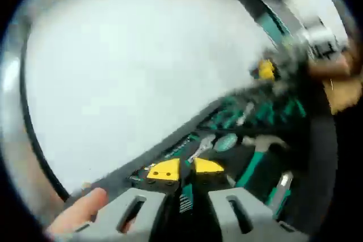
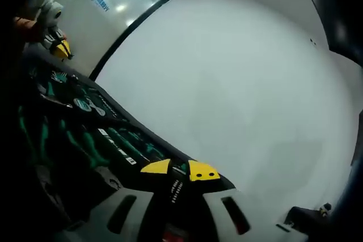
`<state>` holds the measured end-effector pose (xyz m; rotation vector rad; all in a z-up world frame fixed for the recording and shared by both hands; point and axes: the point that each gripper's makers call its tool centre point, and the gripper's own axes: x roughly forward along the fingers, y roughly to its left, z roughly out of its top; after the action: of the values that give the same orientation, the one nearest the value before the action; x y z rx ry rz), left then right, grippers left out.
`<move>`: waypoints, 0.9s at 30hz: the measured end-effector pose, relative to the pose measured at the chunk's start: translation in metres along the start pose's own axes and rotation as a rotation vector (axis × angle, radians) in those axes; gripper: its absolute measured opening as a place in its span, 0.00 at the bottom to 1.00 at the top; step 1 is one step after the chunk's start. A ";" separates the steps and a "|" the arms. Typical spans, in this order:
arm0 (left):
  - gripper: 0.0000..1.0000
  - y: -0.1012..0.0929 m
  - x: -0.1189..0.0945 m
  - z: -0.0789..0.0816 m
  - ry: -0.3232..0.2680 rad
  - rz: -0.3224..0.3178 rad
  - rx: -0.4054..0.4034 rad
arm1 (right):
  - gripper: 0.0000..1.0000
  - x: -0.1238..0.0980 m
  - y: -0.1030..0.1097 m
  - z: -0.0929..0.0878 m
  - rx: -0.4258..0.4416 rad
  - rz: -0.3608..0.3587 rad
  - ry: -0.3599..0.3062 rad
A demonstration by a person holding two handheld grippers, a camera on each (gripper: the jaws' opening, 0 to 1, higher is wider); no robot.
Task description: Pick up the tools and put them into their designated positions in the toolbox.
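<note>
An open black toolbox [image 1: 266, 140] runs across the lower right of the left gripper view, blurred, with green-handled tools [image 1: 232, 117] and a silver wrench [image 1: 201, 147] in its slots. My left gripper [image 1: 186, 168] hovers at its near edge, yellow tips almost touching, nothing clearly between them. In the right gripper view the toolbox [image 2: 68, 157] lies at the left with rows of green-handled tools [image 2: 122, 143]. My right gripper [image 2: 179, 169] sits over its rim, tips close together. The left gripper's yellow tip [image 2: 61, 48] shows far off at the upper left.
The white table [image 2: 238, 83] spreads wide beside the box. A dark strip [image 2: 130, 29] borders it below a glossy wall. A person's finger [image 1: 82, 211] rests by my left jaw. The other gripper [image 1: 265, 71] is blurred at the upper right. A dark object [image 2: 306, 219] lies low right.
</note>
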<state>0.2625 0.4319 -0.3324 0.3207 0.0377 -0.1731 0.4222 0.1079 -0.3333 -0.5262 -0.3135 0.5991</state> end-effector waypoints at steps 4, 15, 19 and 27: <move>0.01 -0.009 0.005 -0.034 0.202 -0.007 0.198 | 0.08 0.000 0.002 -0.001 -0.029 0.003 0.012; 0.03 -0.029 -0.005 -0.012 0.147 0.007 0.311 | 0.08 0.001 0.005 -0.004 -0.065 0.003 0.030; 0.01 -0.003 0.003 -0.055 0.323 0.013 0.197 | 0.08 0.001 0.007 -0.002 -0.074 0.009 0.024; 0.00 -0.023 0.034 -0.041 0.267 -0.028 0.206 | 0.08 -0.002 0.000 0.001 -0.030 -0.010 0.001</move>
<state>0.2916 0.4182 -0.3806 0.5477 0.2899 -0.1616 0.4202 0.1067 -0.3325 -0.5536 -0.3240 0.5850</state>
